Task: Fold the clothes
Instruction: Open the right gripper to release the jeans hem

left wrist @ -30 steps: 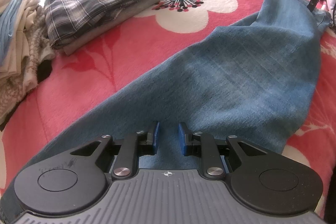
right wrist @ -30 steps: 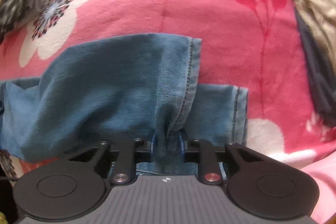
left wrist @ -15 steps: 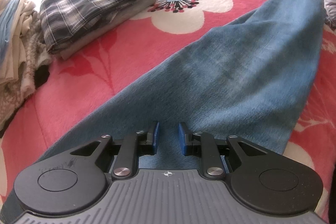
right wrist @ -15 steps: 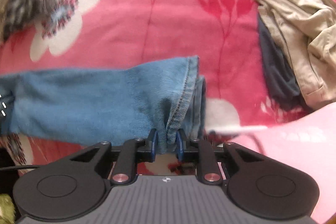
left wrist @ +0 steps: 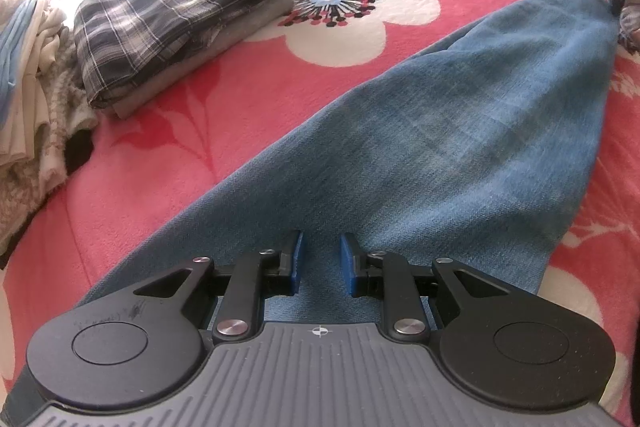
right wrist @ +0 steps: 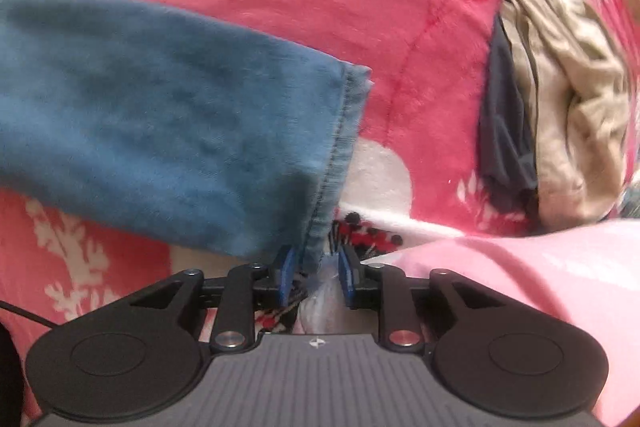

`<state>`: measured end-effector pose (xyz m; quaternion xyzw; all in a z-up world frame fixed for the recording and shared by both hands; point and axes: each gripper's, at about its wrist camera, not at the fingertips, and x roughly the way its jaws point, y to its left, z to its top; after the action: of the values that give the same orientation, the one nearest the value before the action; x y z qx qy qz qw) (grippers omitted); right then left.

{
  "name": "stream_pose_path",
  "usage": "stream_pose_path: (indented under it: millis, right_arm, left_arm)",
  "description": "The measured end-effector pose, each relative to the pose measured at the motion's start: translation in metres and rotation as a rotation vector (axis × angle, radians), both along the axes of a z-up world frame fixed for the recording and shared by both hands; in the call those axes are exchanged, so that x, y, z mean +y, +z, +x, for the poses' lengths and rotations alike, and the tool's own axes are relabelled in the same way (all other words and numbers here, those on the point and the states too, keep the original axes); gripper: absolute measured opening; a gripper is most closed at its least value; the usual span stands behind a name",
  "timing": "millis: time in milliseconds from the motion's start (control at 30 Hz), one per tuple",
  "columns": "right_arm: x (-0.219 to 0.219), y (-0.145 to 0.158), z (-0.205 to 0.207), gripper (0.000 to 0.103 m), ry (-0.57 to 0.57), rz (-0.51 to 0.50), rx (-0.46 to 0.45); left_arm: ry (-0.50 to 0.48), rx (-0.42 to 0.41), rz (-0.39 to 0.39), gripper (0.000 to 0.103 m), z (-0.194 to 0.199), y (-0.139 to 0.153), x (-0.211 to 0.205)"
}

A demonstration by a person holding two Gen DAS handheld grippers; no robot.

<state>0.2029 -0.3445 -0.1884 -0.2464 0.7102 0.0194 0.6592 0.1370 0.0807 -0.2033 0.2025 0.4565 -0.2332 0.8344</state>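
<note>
Blue jeans (left wrist: pixel 460 147) lie stretched across the pink flowered blanket (left wrist: pixel 160 167), running from my left gripper toward the far right. My left gripper (left wrist: pixel 322 263) is shut on the near end, with denim filling the gap between its blue pads. In the right wrist view the leg's hem (right wrist: pixel 340 147) hangs down to my right gripper (right wrist: pixel 314 275). Its jaws are opening: the hem rests against the left pad, and a gap shows before the right pad. The jeans leg (right wrist: pixel 160 127) runs off to the left there.
A folded plaid garment on a grey one (left wrist: pixel 180 23) sits far left on the blanket, beside a pile of pale clothes (left wrist: pixel 28 87). Crumpled beige clothes (right wrist: pixel 568 87) and a dark grey garment (right wrist: pixel 504 131) lie right of the hem. Pink cloth (right wrist: pixel 520 287) is near my right gripper.
My right gripper swung the hem up and to the right, pulled the leg out straight, and its pads have parted from the denim. The left gripper has stayed in place.
</note>
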Motion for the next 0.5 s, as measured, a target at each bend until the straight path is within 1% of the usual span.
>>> stream_pose_path:
  millis: [33,133,233,333,500]
  right_arm:
    - [0.005,0.008,-0.001,0.041,0.016,-0.007,-0.027]
    - [0.028,0.042,-0.003,0.041,0.067,0.005,-0.158]
    - [0.062,0.060,-0.007,0.041,0.120,0.245,-0.302]
    - [0.117,0.044,-0.012,0.041,0.223,0.487,-0.386]
    - [0.192,0.004,-0.019,0.039,0.425,0.680,-0.383]
  left_arm:
    - [-0.001,-0.001,0.000,0.021,0.000,0.000,0.000]
    - [-0.005,-0.003,0.001,0.021,0.000,0.000,0.000]
    - [-0.004,-0.002,0.004,0.021,-0.001,0.001,-0.001]
    - [0.006,0.000,0.001,0.021,-0.001,0.001,-0.001]
    - [0.030,0.004,0.011,0.021,-0.001,0.003,-0.004]
